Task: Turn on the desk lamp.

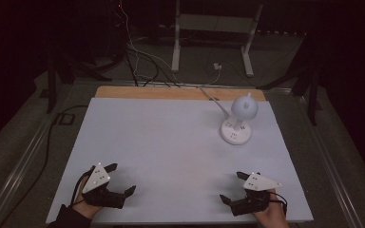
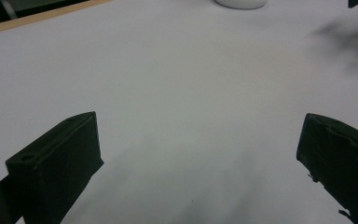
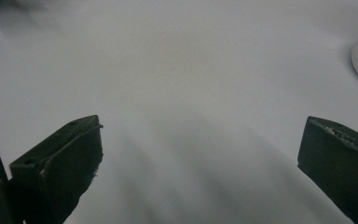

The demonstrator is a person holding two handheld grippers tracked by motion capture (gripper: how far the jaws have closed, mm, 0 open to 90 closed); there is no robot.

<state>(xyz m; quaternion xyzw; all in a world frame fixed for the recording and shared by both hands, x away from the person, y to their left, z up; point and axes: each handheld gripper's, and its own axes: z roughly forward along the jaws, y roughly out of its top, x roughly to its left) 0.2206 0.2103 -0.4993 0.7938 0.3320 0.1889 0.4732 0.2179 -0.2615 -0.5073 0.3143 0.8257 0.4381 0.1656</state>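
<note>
Both tools, left (image 1: 121, 179) and right (image 1: 231, 186), spread empty; high view shows the lamp (image 1: 241, 118) whole.

Count on my table: two claws, one lamp

I hold two claws: my left claw (image 1: 122, 179) and my right claw (image 1: 233, 186), each with two black jaws spread wide and each topped by one grey three-cornered plate. One white lamp (image 1: 239, 119) stands on the one table (image 1: 161, 137), with one round base, one globe-shaped head and one white cord trailing away behind it; both claws sit well apart from that lamp, on the near side of it. Beyond the lamp, one white frame (image 1: 214, 28) on two legs stands on the floor.
</note>
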